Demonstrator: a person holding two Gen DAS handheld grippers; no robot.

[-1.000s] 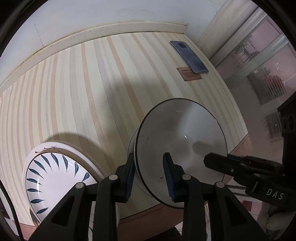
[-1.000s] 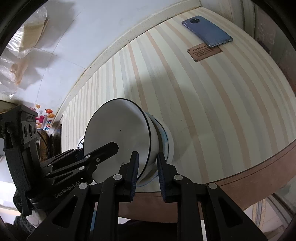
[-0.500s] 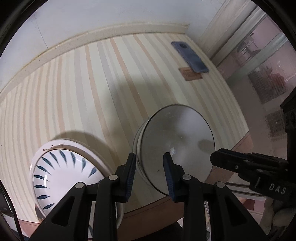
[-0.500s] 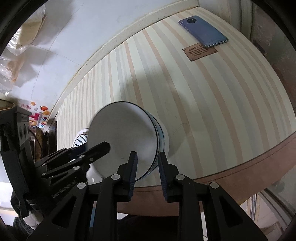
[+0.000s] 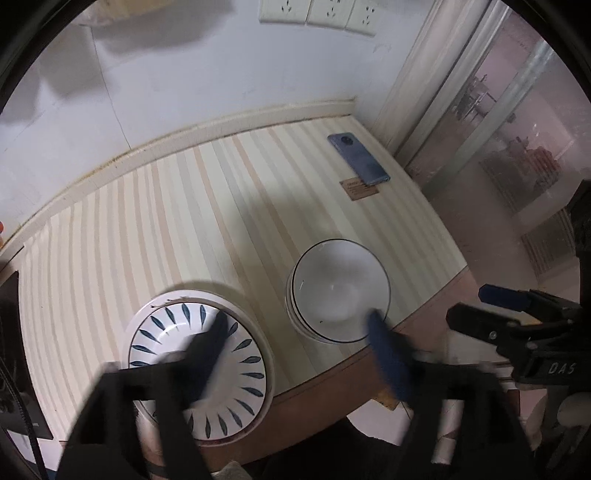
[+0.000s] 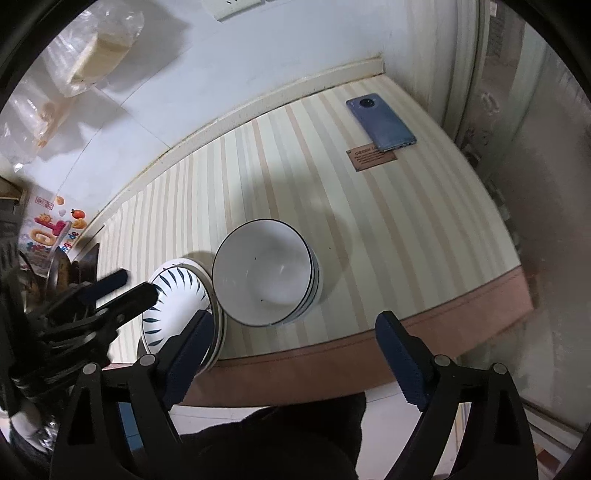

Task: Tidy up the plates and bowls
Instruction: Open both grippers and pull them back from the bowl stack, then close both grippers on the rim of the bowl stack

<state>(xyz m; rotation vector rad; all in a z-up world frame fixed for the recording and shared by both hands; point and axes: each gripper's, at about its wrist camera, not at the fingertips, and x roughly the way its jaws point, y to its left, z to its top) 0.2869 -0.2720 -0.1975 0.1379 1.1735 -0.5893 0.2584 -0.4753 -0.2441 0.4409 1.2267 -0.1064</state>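
One bowl stack [image 6: 266,273], one patterned plate [image 5: 199,369], one phone [image 6: 380,123], two hand-held grippers [image 6: 295,354]

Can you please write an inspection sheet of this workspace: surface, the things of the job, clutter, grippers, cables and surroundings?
Surface: striped cream and tan table top with a brown rounded front edge, against a white wall.
Job's things: stack of white bowls with thin dark rims, upright near the front edge; white plate with blue leaf pattern beside it, resting on another plate.
Clutter: blue-grey smartphone, face down at the far corner, partly over a small brown label.
Grippers: left gripper blurred, jaws opening, nothing between them; right gripper jaws opening, nothing between them.
Cables: thin dark cable at the left edge.
Surroundings: white wall sockets; plastic bag on the wall; glass partition.
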